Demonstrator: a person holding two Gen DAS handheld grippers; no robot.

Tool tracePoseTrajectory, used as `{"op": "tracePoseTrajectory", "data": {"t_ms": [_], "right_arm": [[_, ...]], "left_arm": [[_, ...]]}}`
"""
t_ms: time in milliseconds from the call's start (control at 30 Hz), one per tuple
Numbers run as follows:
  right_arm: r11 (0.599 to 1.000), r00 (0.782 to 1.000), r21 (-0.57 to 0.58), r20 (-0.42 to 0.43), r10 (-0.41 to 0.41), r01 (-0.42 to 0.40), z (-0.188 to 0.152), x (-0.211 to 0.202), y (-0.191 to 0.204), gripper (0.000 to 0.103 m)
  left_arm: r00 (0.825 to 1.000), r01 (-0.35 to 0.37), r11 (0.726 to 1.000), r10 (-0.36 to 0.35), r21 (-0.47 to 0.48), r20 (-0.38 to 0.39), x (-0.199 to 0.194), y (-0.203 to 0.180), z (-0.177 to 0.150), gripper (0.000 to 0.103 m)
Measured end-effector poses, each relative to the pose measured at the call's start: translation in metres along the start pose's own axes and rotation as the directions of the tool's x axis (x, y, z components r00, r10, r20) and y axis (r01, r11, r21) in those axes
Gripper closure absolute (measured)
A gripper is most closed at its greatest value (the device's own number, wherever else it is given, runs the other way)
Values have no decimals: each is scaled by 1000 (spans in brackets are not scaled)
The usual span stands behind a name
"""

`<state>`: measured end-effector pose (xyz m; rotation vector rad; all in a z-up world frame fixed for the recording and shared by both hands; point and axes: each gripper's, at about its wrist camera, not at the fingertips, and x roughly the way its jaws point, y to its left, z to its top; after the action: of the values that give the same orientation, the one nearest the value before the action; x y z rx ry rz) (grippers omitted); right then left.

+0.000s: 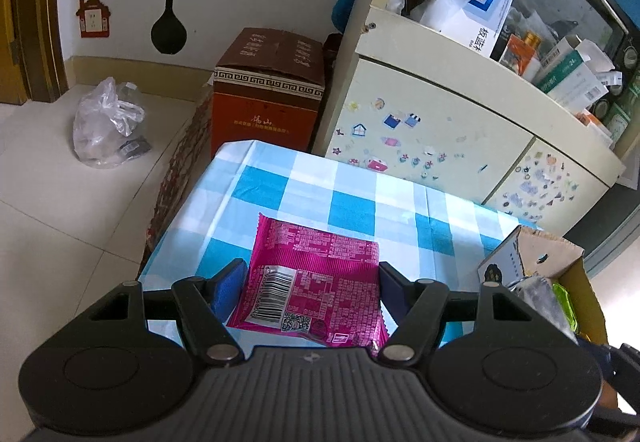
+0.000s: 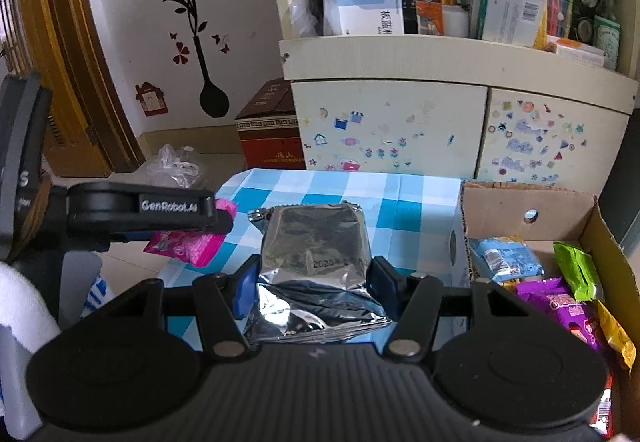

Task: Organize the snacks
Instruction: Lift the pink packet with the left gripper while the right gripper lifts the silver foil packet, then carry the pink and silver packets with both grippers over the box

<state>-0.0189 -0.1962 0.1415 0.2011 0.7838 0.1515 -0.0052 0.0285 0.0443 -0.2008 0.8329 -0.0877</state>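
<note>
Pink packet (image 1: 316,278) is pinched in the left gripper (image 1: 312,278), silver packet (image 2: 312,270) in the right gripper (image 2: 312,278); both next need carrying right, into the box (image 2: 528,198), I judge.

From my left camera the cardboard box (image 1: 560,266) runs off the right edge, so I can't make out most of what's inside. The pink packet (image 1: 316,274) has its near end hidden behind the housing. On the right camera the silver packet (image 2: 316,262) shows a stamped date I can't read fully.
</note>
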Motion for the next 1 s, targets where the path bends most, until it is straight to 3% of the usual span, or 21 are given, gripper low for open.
{"op": "tracePoseTrajectory", "data": {"t_ms": [567,1000], "right_arm": [[999,999,48,38,-9,7,5,-16,-20,43],[998,999,61,41,-22,20,6,-23,-23,43]], "left_arm": [[1000,8,1000,-8,11,20,-3,-15,-9,28],[1000,9,999,-10,-32,-12,-7,-1,-43,28]]}}
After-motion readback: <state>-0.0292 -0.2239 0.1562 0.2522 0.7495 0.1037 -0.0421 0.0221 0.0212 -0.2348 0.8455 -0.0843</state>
